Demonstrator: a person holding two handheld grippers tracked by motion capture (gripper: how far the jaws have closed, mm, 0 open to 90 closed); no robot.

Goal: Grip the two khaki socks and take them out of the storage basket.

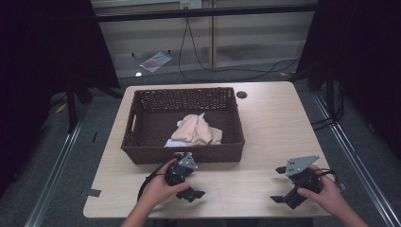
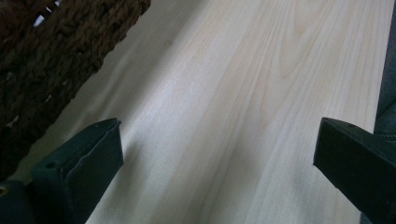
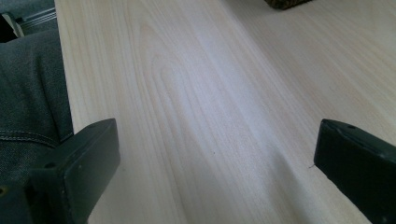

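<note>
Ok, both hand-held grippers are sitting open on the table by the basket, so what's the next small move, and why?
Probably lift the left hand-held gripper over the basket's near wall toward the peach cloth. Its jaws are open and empty, it rests right beside that wall, and the cloth lies heaped just behind it. The right hand-held gripper sits farther off.

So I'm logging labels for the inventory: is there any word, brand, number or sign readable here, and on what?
None can be read.
Basket, cloth, table: no print shows.
Left gripper and right gripper: no marking shows.
Wall box at the top: too small to tell.
</note>
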